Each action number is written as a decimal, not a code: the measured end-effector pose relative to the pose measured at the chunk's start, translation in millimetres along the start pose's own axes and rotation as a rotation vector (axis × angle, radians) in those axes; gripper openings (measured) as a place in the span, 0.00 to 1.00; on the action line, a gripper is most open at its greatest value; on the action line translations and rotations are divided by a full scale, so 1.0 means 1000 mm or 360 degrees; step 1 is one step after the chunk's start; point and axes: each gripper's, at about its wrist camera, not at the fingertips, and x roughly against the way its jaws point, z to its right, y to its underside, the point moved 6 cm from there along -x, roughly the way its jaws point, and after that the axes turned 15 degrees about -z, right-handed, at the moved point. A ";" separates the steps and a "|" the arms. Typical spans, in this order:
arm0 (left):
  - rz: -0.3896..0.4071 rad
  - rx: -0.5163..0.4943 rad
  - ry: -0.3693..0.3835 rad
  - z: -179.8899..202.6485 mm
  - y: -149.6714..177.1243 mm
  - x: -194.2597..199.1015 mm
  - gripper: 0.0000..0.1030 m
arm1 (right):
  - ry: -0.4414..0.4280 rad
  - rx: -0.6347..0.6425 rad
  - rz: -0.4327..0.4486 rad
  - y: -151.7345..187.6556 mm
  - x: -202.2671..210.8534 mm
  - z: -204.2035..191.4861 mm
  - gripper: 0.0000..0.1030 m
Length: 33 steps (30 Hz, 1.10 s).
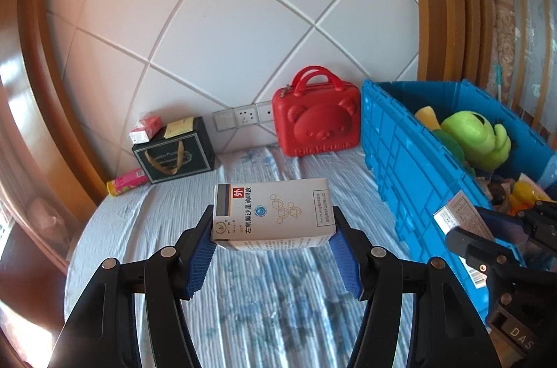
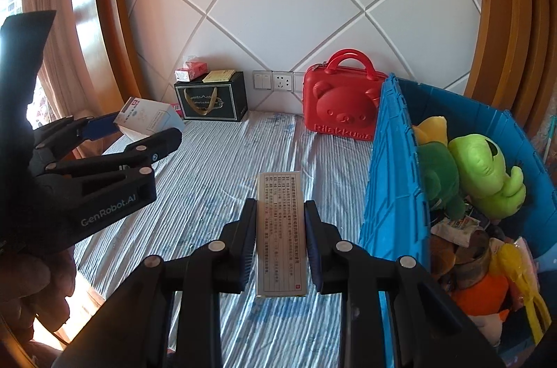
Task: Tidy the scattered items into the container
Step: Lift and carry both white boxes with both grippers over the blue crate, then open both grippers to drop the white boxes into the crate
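In the left wrist view my left gripper (image 1: pixel 273 218) is shut on a white medicine box (image 1: pixel 271 211) with Chinese print, held flat above the striped bed cover. My right gripper (image 2: pixel 280 206) is shut on a narrow beige box (image 2: pixel 281 236), held on edge just left of the blue crate (image 2: pixel 393 159). The crate (image 1: pixel 400 152) stands at the right and holds a light green plush (image 2: pixel 484 169), a dark green plush (image 2: pixel 435 176) and several small items. Each gripper shows in the other view: the left gripper (image 2: pixel 139 128) with its white box (image 2: pixel 149 117), and the right gripper (image 1: pixel 477 225) with its box (image 1: pixel 459 215).
A red bear-face case (image 2: pixel 341 103) leans on the tiled wall beside the crate. A black gift box (image 2: pixel 212 100) with small packs on top sits at the back left, with a pink tube (image 1: pixel 127 185) beside it. Wall sockets (image 2: pixel 280 81) lie between them. A wooden frame (image 2: pixel 108 30) rims the bed.
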 end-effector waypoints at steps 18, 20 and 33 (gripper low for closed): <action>0.0086 -0.0241 0.0226 0.184 -0.077 0.030 0.59 | 0.0070 -0.0347 0.0160 0.014 0.066 0.176 0.25; 0.0070 -0.0288 0.0281 0.205 -0.080 0.030 0.59 | 0.0082 -0.0381 0.0150 0.017 0.067 0.192 0.25; 0.0103 -0.0545 0.0465 0.301 -0.089 0.042 0.59 | 0.0253 -0.0466 0.0125 0.019 0.086 0.269 0.25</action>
